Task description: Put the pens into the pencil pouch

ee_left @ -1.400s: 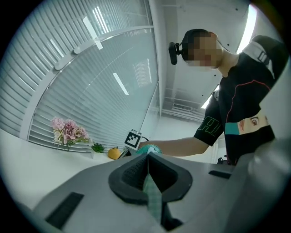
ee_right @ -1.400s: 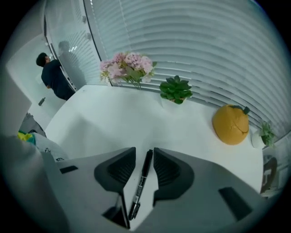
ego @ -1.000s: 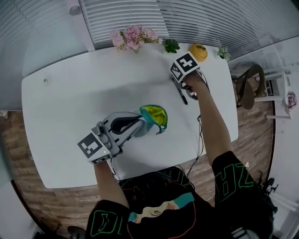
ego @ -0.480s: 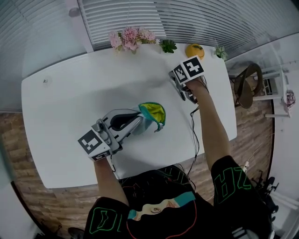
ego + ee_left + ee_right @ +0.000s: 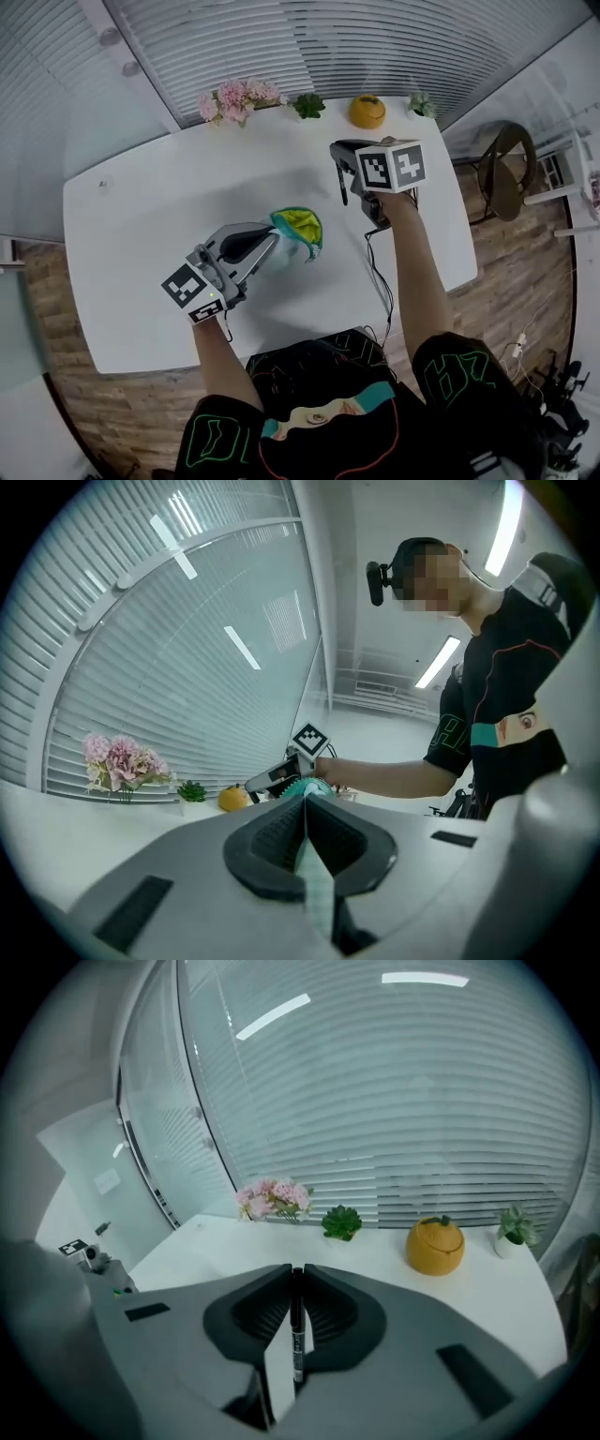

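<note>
The pencil pouch [image 5: 298, 228] is teal with a yellow-green lining and lies open-mouthed near the middle of the white table [image 5: 141, 244]. My left gripper [image 5: 272, 246] is shut on the pouch's near edge; a strip of teal fabric [image 5: 316, 883] is pinched between its pads. My right gripper [image 5: 343, 161] is raised above the table's far right part, beyond the pouch. It is shut on a thin black pen [image 5: 297, 1335] that runs lengthwise between the jaws. In the left gripper view the right gripper [image 5: 272, 782] shows just past the pouch.
Along the table's far edge stand pink flowers [image 5: 234, 97], a small green plant [image 5: 307, 105], an orange pumpkin-shaped pot [image 5: 367, 111] and another small plant [image 5: 419, 103]. Window blinds rise behind them. A chair [image 5: 506, 169] stands off the table's right end.
My right gripper has lifted off the table with the pen and tilted up. My left gripper, with the pouch edge in it, has shifted a little.
</note>
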The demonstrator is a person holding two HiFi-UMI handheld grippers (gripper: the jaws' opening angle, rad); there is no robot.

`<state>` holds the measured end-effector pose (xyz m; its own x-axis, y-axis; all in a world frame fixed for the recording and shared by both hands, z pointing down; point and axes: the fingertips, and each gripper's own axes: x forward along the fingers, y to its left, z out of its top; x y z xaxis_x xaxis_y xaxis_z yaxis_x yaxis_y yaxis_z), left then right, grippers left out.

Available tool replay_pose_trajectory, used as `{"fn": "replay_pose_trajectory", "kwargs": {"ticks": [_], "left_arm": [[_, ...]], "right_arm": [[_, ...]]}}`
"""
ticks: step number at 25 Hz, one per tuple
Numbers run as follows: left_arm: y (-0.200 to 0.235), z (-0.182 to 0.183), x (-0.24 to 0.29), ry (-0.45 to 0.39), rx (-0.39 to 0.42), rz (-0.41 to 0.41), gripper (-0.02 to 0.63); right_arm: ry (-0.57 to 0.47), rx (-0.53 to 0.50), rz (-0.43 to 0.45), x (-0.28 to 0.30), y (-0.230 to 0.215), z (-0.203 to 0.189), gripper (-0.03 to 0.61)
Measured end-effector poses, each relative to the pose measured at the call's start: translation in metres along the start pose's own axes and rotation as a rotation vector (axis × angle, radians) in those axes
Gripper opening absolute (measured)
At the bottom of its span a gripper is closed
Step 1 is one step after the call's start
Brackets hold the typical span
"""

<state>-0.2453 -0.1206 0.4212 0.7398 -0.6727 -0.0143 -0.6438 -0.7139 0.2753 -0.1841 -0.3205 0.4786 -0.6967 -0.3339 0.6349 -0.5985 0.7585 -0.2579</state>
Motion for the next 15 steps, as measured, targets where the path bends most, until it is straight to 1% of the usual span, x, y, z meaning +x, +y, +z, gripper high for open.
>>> {"fn": "replay_pose_trajectory", "kwargs": {"ticks": [4, 7, 10, 15], "left_arm": [[-0.01, 0.002, 0.019, -0.004, 0.004, 0.017, 0.0], [-0.017, 0.004, 0.037, -0.01, 0.017, 0.027, 0.0], [-0.028, 0.005, 0.057, -0.018, 0.031, 0.034, 0.0], [-0.048, 0.004, 0.09, -0.012, 0.059, 0.038, 0.0]], "right_arm": [[-0.148, 0.026, 0.032, -0.044, -0.001, 0.014, 0.044], [-0.264, 0.05, 0.072, -0.078, -0.002, 0.024, 0.044], [-0.365, 0.037, 0.113, -0.114, -0.003, 0.032, 0.044], [-0.504, 0.034, 0.174, -0.171, -0.008, 0.044, 0.044]]}}
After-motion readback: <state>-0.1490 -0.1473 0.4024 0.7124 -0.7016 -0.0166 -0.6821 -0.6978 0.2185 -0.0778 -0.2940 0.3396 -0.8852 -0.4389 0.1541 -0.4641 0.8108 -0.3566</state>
